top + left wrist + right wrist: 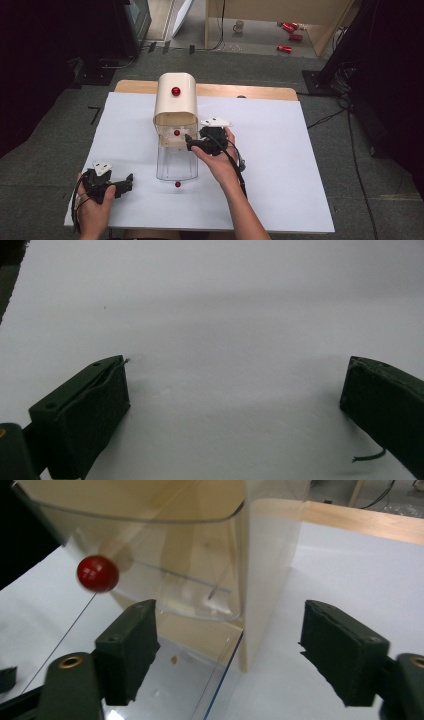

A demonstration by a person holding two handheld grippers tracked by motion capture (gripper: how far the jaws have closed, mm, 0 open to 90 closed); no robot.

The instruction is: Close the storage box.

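Both grippers' jaws stand open, the right gripper (192, 141) at the unlabelled bread box (175, 102).

My left gripper (129, 181) and right gripper (188, 141) are both black, each topped by a grey three-cornered plate (102, 167) with dark dots on it. Black cables (239, 170) trail back from them along my bare forearms; I wear no sleeves. Up close, my left gripper's (235, 405) jaws are blocky, with matte black pads and small screw holes on top, and a loose thread curls off one. My right gripper's (227, 652) jaws look the same, with a brass-ringed hole at each base.
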